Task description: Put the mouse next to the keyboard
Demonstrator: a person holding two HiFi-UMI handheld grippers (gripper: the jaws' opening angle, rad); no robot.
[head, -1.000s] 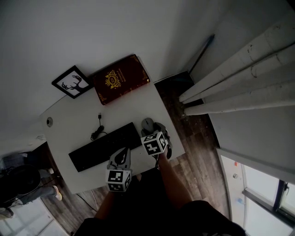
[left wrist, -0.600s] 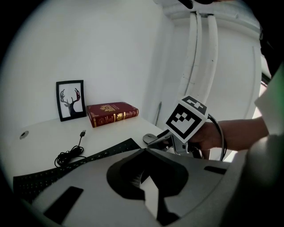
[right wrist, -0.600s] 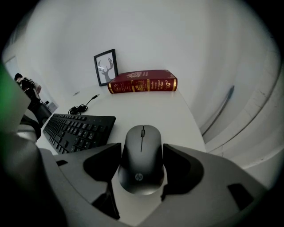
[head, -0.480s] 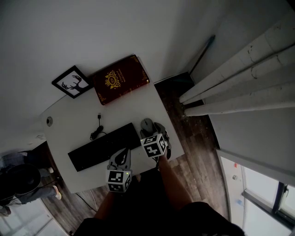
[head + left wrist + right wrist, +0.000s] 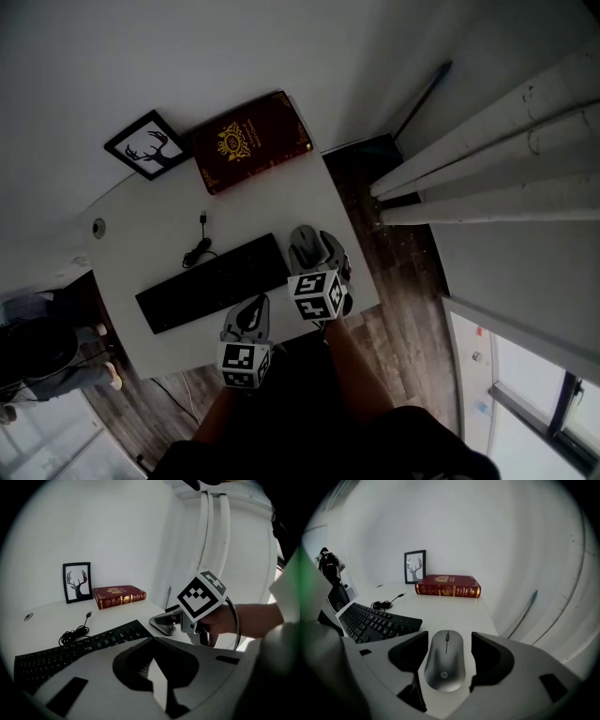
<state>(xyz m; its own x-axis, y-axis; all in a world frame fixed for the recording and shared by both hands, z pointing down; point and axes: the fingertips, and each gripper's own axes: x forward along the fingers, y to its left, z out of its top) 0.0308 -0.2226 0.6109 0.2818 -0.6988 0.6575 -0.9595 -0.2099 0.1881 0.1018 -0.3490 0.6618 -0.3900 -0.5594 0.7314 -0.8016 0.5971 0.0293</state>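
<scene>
A grey mouse [image 5: 302, 246] [image 5: 446, 660] lies flat on the white desk [image 5: 159, 248], just off the right end of the black keyboard [image 5: 211, 281] [image 5: 377, 620] [image 5: 79, 648]. My right gripper [image 5: 315, 262] [image 5: 449, 645] is open, one jaw on each side of the mouse, with a narrow gap showing on both sides. My left gripper [image 5: 251, 317] [image 5: 152, 667] hovers over the keyboard's near edge; its jaws stand together and hold nothing. In the left gripper view the right gripper's marker cube [image 5: 201, 596] is at the right.
A dark red book [image 5: 251, 141] [image 5: 447, 585] and a small framed deer picture [image 5: 145, 145] [image 5: 415, 566] lie at the back of the desk. A black USB cable [image 5: 199, 246] lies coiled behind the keyboard. The desk's right edge [image 5: 352, 225] runs close to the mouse, above wooden floor.
The head view has shifted a little. The mouse stays at the keyboard's right end between the right jaws, and slightly more of it shows. The left gripper has hardly moved.
</scene>
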